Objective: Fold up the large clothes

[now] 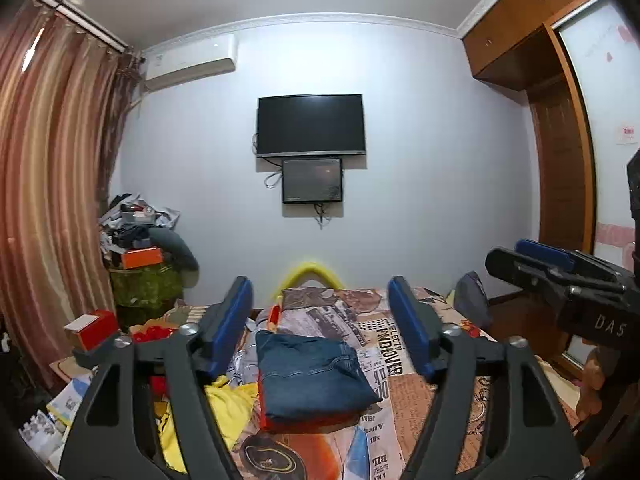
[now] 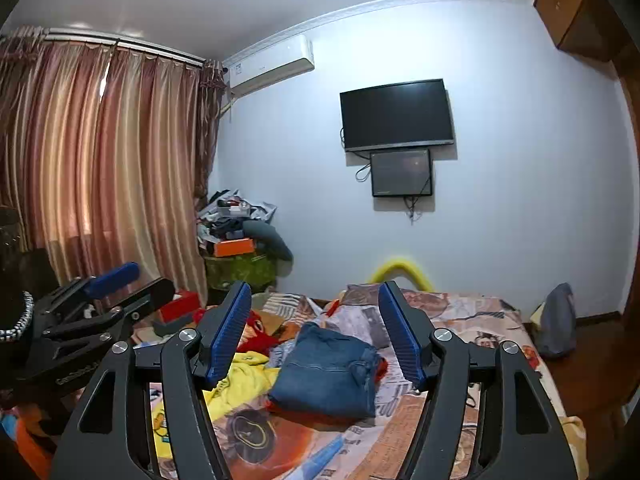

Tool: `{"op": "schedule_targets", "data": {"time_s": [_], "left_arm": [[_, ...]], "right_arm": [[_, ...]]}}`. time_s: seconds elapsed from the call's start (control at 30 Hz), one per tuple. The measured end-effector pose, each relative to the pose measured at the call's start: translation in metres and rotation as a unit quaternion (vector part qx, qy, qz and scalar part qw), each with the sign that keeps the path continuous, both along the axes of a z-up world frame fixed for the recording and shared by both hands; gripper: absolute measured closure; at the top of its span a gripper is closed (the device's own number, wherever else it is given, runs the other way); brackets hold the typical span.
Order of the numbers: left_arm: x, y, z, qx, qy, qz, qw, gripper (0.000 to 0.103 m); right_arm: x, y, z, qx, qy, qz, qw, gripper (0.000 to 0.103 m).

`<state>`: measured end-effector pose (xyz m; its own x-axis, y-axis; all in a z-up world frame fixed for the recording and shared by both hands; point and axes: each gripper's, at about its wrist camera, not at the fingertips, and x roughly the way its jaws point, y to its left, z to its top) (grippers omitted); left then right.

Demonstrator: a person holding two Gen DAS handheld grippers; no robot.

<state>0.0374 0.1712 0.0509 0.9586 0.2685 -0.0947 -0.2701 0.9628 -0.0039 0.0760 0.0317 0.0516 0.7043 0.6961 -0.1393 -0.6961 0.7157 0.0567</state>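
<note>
A folded pair of blue jeans [image 1: 312, 376] lies on a red-orange garment on the bed with the printed sheet [image 1: 404, 396]. My left gripper [image 1: 320, 300] is held level above the bed, open, with nothing between its blue pads. My right gripper [image 2: 316, 304] is also open and empty, raised above the jeans [image 2: 328, 368]. A crumpled yellow garment [image 2: 240, 380] lies left of the jeans, seen in the left wrist view too [image 1: 224, 404]. Red clothing [image 2: 260, 336] sits behind it. The right gripper [image 1: 560, 276] shows at the right edge of the left wrist view, and the left gripper [image 2: 116, 288] at the left of the right wrist view.
A black TV [image 1: 311, 125] and a smaller screen [image 1: 312, 180] hang on the far wall. A cluttered pile [image 1: 140, 248] stands in the corner by the curtains [image 1: 52, 180]. A wooden wardrobe [image 1: 560, 160] lines the right side. A grey bag [image 2: 556, 320] sits by the bed.
</note>
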Motion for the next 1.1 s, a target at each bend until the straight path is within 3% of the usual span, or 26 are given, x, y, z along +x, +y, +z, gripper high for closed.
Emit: {"op": "schedule_targets", "data": {"time_s": [0.03,0.1,0.3,1.1], "left_arm": [[-0.001,0.002,-0.002,-0.007,-0.003,0.002,1.0,0.01],[-0.004,0.006,-0.004,-0.023,-0.01,0.009,0.9996,0.003],[-0.003,0.014,-0.009,-0.038,0.0,0.021,0.9991,0.003],[-0.001,0.018,-0.026,-0.051,0.02,0.019,0.9983,0.002]], "right_arm": [[-0.001,0.001,-0.001,-0.005,0.0,-0.007,1.0,0.024],[-0.001,0.004,-0.004,-0.01,-0.005,-0.027,1.0,0.014],[0.0,0.003,-0.007,-0.01,0.009,-0.05,0.999,0.001],[-0.007,-0.001,-0.012,-0.029,0.016,-0.058,0.998,0.0]]}}
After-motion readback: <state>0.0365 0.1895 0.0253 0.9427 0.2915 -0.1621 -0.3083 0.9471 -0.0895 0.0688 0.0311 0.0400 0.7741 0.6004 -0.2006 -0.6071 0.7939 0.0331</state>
